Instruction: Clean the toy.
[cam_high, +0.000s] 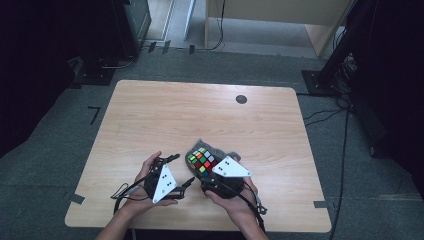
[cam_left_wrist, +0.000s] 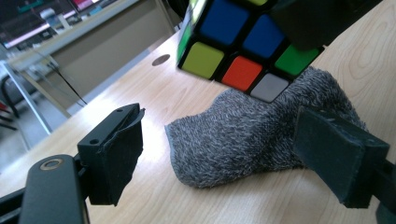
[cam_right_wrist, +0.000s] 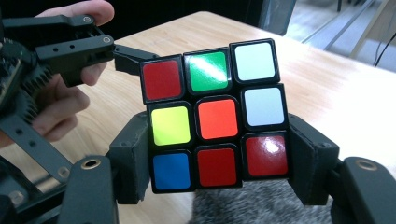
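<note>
Near the front edge of the wooden table (cam_high: 150, 110), toward its left, I hold my left gripper (cam_high: 184, 186) with its jaws spread wide and nothing between the pads; in the left gripper view the two black pads (cam_left_wrist: 116, 154) stand well apart, with the grey fuzzy cloth (cam_left_wrist: 243, 140) lying on the wood beyond them, untouched. Its jaw tips point toward the cube and stop just beside it, and my left hand (cam_high: 145, 192) rests low over the table. Just to the right of that, my right gripper (cam_right_wrist: 218, 161) is clamped on the Rubik's cube (cam_right_wrist: 215, 116): the jaws press on its two opposite sides along the bottom layer, and the face toward the camera shows red, green and white on top, yellow, orange and white in the middle, blue, red and red below. From above, the cube (cam_high: 202, 160) sits over the grey cloth, a little in front of the table's centre; in the left gripper view its lower corner hangs above the cloth, though I cannot tell whether they touch. My right hand (cam_high: 235, 200) comes in from the near edge. Bare wood lies open across the whole far half and along the right side, with a small dark round cap (cam_high: 241, 99) near the far edge.
</note>
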